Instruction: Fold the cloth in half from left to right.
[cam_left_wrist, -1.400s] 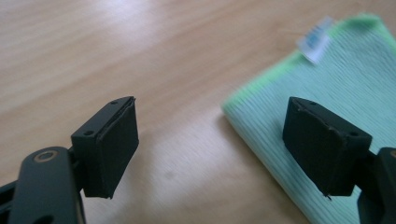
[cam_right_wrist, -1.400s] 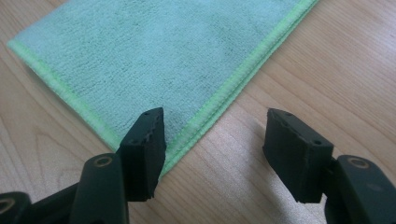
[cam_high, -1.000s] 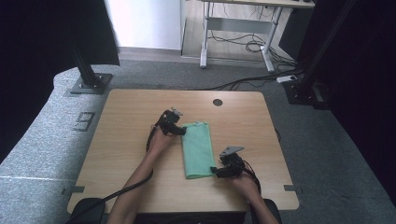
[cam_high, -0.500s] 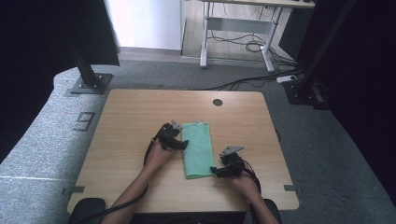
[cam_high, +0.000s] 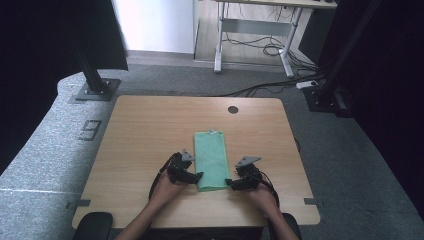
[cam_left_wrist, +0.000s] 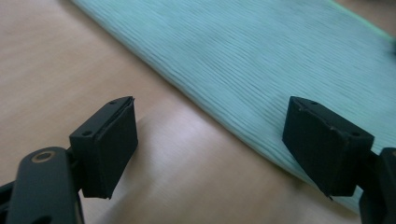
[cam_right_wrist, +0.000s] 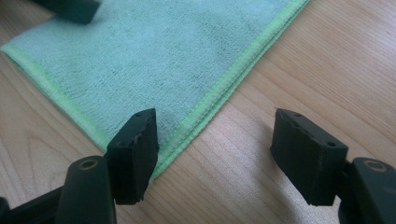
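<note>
On the desk (cam_high: 150, 130), a green cloth (cam_high: 211, 159) lies folded into a long strip, running from mid-desk toward the near edge. The left gripper (cam_high: 192, 177) sits just beside the cloth's left side near its near corner, held in a hand (cam_high: 165, 190) that comes in from the near edge. In the left gripper view its jaws stand wide apart and hold nothing; one jaw is over bare wood (cam_left_wrist: 93, 70), the other over the cloth (cam_left_wrist: 261, 51), whose folded edge runs between them. The right gripper (cam_high: 234, 183) sits just beside the cloth's near right corner, held in the other hand (cam_high: 262, 196). In the right gripper view its jaws are also wide and hold nothing; the cloth's corner (cam_right_wrist: 140, 60), with its brighter green hem, lies by the left jaw, while the right jaw stands over bare desk (cam_right_wrist: 327, 70). Beyond the cloth's far end, a round hole (cam_high: 233, 109) sits near the desk's far edge.
</note>
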